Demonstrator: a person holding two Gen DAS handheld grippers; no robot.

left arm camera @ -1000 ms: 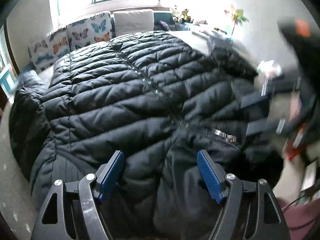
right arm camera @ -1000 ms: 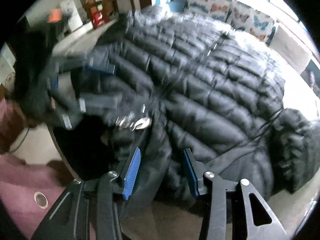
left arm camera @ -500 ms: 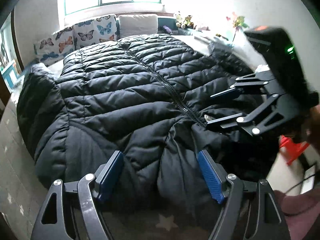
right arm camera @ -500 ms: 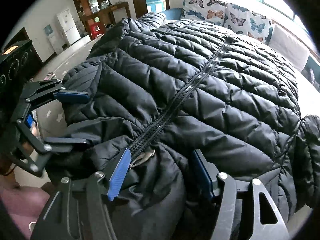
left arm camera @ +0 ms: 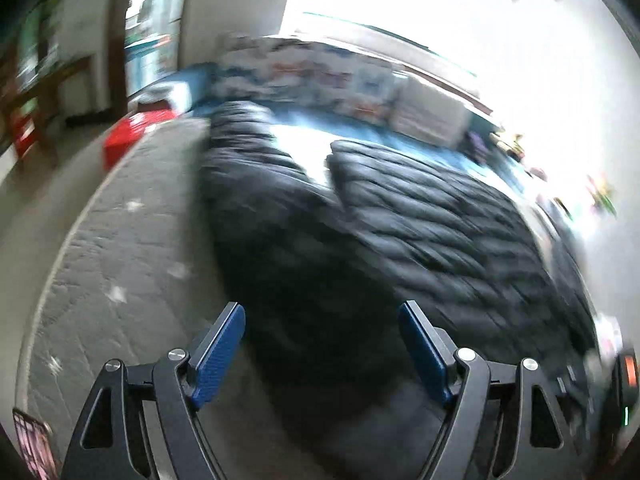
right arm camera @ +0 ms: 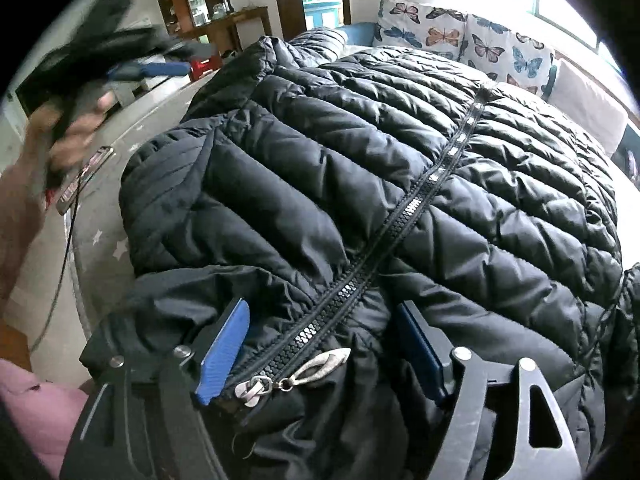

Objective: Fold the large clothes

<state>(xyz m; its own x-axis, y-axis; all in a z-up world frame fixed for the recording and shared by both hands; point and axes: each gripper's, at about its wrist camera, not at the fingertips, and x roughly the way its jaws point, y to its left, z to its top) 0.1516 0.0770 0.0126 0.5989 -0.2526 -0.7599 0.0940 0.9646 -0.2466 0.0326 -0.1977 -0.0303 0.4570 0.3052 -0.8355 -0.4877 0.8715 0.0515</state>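
A black quilted puffer jacket lies spread face up on a bed, zipped down the middle. My right gripper is at the hem. Its jaws are opening, and the bunched hem and the silver zipper pull lie loose between the blue pads. In the blurred left wrist view my left gripper stands open and holds nothing. It hovers over the jacket near its left side and sleeve. The hand that holds it shows blurred at the upper left of the right wrist view.
The grey mattress lies bare left of the jacket, with a phone and cable near its edge. Butterfly pillows and a white pillow line the far side. A red stool stands beyond the bed.
My left gripper has swung left from the hem toward the jacket's side and rolled. My right gripper's jaws have widened around the hem and sunk a little.
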